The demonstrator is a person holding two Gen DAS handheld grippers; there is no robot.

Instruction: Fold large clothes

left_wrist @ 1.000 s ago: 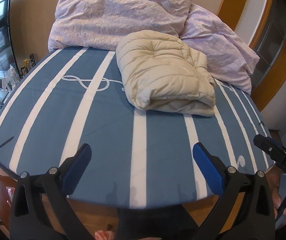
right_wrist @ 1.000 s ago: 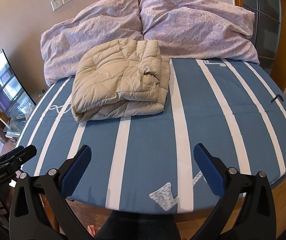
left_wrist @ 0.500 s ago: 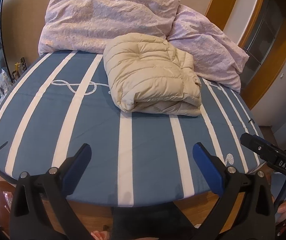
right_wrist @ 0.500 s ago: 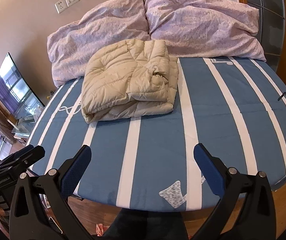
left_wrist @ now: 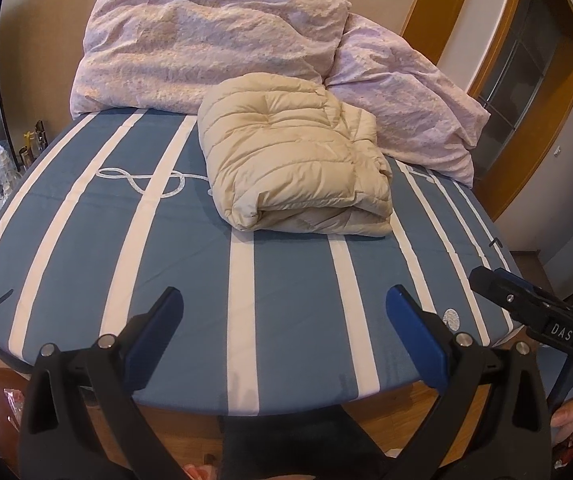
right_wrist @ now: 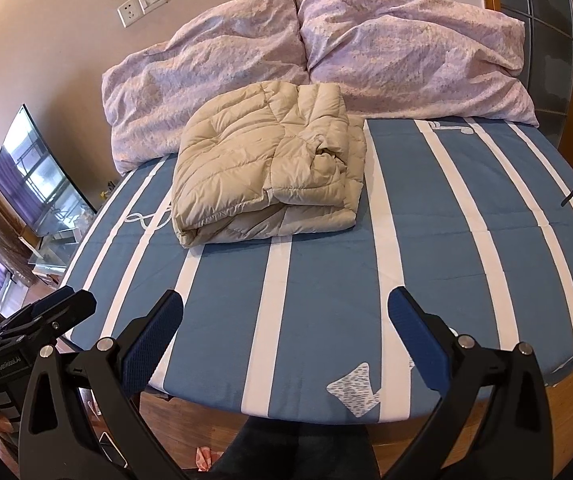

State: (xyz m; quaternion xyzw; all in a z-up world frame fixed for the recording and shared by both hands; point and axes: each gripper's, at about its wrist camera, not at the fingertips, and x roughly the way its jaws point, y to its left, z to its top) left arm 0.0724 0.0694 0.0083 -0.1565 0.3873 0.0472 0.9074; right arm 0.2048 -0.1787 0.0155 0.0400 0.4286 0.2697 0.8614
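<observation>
A beige quilted down jacket [left_wrist: 298,168] lies folded into a thick bundle on the blue, white-striped bed [left_wrist: 286,320], near the pillows. It also shows in the right wrist view [right_wrist: 270,176]. My left gripper [left_wrist: 284,312] is open and empty, held over the foot edge of the bed, well short of the jacket. My right gripper [right_wrist: 286,312] is open and empty too, over the same edge. The right gripper shows at the right of the left wrist view [left_wrist: 534,312]; the left gripper shows at the left of the right wrist view [right_wrist: 42,320].
Two lilac pillows [right_wrist: 314,52] lean against the wall behind the jacket. A TV [right_wrist: 34,176] on a low stand is left of the bed. A wooden door frame [left_wrist: 526,92] is at the right. Wooden floor [right_wrist: 190,424] lies below the bed's foot edge.
Both grippers have pulled back and swung slightly, so the jacket sits farther off and has shifted in each view. The jacket itself has not moved. Both jaws stay open.
</observation>
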